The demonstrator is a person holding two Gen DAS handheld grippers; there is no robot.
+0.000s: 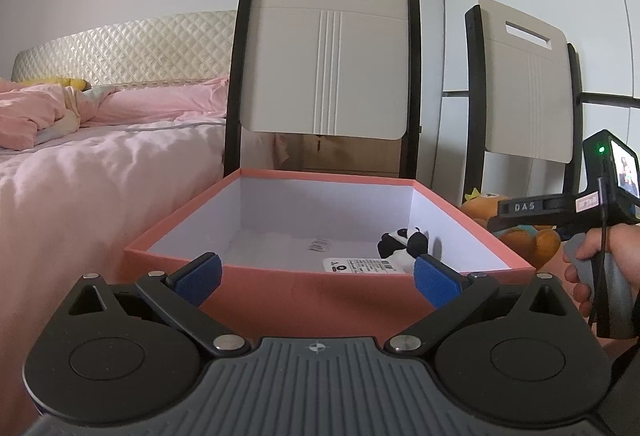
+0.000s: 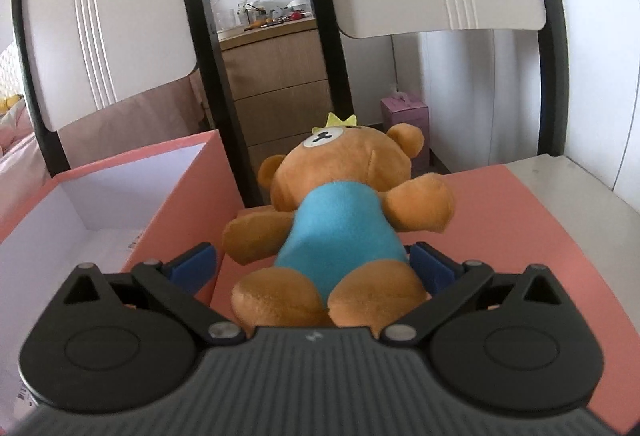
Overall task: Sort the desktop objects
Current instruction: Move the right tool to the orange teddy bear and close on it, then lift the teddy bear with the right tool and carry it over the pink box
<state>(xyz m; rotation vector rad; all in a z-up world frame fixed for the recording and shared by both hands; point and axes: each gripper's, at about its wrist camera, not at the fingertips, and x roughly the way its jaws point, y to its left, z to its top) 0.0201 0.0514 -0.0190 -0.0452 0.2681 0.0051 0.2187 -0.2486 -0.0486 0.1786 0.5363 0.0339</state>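
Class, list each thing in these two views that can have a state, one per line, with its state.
Pink box: open, no lid on.
Panda toy: inside the box.
Bear toy: lying outside the box, between the right gripper's fingers.
Left gripper: open, empty.
Right gripper: open around the bear.

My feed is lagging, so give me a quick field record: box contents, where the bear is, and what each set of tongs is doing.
box: pink box, open, white inside
in box: small panda plush near the right wall, beside white labels
bear: brown bear plush in a blue top, lying outside the box on a pink surface
left tongs: open, empty, at the box's near wall
right tongs: open, pads either side of the bear's waist
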